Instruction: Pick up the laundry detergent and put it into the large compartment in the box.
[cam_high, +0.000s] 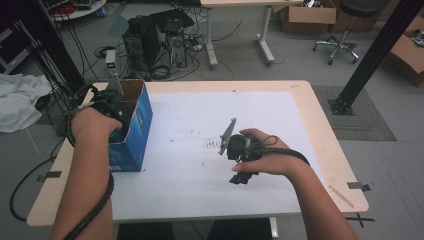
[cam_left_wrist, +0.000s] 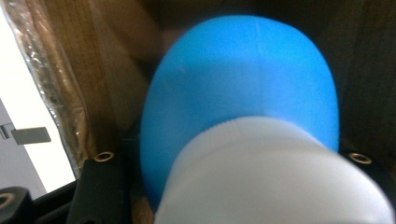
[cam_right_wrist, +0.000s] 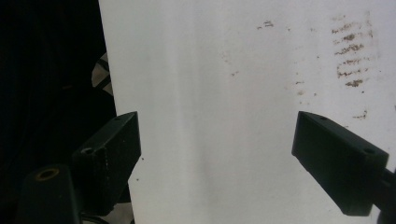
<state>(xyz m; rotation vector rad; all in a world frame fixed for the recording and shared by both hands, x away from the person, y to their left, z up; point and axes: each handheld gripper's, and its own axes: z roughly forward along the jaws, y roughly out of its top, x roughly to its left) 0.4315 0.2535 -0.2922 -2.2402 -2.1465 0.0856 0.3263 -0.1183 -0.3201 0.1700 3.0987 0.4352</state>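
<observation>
A blue bottle (cam_left_wrist: 243, 88) with a white ribbed cap (cam_left_wrist: 271, 177) sits between the black jaws of my left gripper (cam_left_wrist: 231, 161), which is shut on it. Brown cardboard walls (cam_left_wrist: 88, 70) surround the bottle. In the high view my left gripper (cam_high: 112, 107) reaches down into an open blue cardboard box (cam_high: 137, 132) at the table's left edge. My right gripper (cam_high: 239, 172) rests over the middle of the white table top (cam_high: 190, 190). Its jaws stand wide open (cam_right_wrist: 217, 149) above the bare white surface, with nothing between them.
Dark smudges (cam_high: 214, 145) mark the white sheet near the right gripper. The table's wooden rim (cam_high: 320, 115) runs around the sheet. Computer towers and cables (cam_high: 155, 45) sit on the floor beyond the table, and a black post (cam_high: 370, 55) stands at the right.
</observation>
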